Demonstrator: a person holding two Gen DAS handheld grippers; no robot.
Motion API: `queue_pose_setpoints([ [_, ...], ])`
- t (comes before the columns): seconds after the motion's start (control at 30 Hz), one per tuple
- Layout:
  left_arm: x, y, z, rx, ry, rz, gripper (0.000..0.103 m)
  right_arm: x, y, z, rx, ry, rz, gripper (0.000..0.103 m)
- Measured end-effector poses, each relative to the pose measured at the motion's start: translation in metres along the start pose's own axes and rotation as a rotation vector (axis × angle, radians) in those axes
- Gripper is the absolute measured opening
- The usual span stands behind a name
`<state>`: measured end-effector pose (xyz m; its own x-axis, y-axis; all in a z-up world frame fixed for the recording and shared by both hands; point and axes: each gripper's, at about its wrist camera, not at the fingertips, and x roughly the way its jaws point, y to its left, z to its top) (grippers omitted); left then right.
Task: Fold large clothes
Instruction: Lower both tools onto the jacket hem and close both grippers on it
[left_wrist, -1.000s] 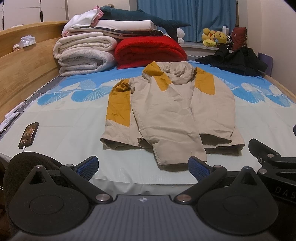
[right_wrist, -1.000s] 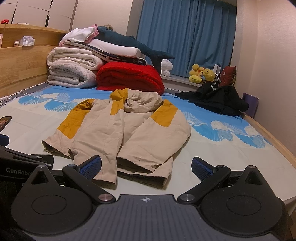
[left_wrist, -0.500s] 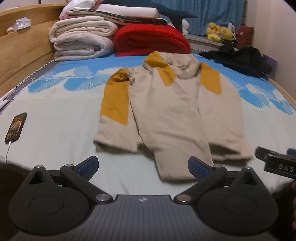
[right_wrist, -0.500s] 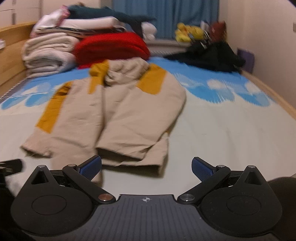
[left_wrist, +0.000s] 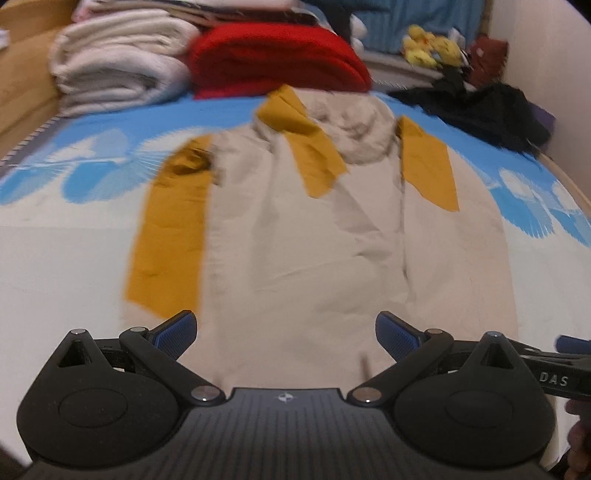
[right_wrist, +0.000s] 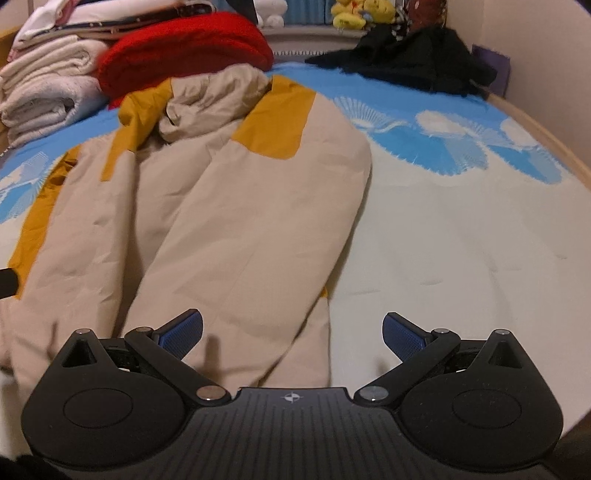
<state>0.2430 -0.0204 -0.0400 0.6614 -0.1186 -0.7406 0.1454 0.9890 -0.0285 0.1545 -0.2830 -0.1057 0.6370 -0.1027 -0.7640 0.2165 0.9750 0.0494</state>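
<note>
Grippers (left_wrist: 284, 328) (right_wrist: 291, 330) spread over jacket (right_wrist: 229, 229) hem.

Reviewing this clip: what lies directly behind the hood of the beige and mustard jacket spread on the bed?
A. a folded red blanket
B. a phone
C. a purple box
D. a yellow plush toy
A: in the right wrist view the folded red blanket sits just past the hood of the beige and mustard jacket, beside the rolled white blankets.

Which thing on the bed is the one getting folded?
Look at the bed with the blue-and-white sheet. In the middle, in front of the red blanket, lies the jacket. It is the only beige thing with mustard-yellow patches.
</note>
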Motion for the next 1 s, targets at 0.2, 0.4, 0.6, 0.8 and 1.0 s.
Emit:
queue_pose_setpoints([
  [0.2, 0.06, -0.02, 0.005, 0.068, 0.092, -0.039, 0.103, 0.044, -0.003, 0.02, 0.038, 0.066, 0.041, 0.102],
  [0.4, 0.084, -0.017, 0.0, 0.096, 0.099, -0.022, 0.103, 0.071, -0.003, 0.03, 0.04, 0.095, 0.045, 0.102],
  [0.6, 0.09, -0.005, 0.008, 0.043, 0.097, -0.041, 0.093, 0.08, -0.001, 0.034, 0.02, 0.082, 0.068, 0.097],
  [0.8, 0.08, 0.005, 0.015, 0.009, 0.051, -0.05, 0.038, 0.074, -0.001, 0.034, -0.026, 0.005, 0.031, 0.026],
  [1.0, 0.053, 0.029, 0.03, -0.085, 0.007, -0.092, 0.011, 0.052, -0.023, 0.042, 0.082, -0.092, 0.042, 0.006],
])
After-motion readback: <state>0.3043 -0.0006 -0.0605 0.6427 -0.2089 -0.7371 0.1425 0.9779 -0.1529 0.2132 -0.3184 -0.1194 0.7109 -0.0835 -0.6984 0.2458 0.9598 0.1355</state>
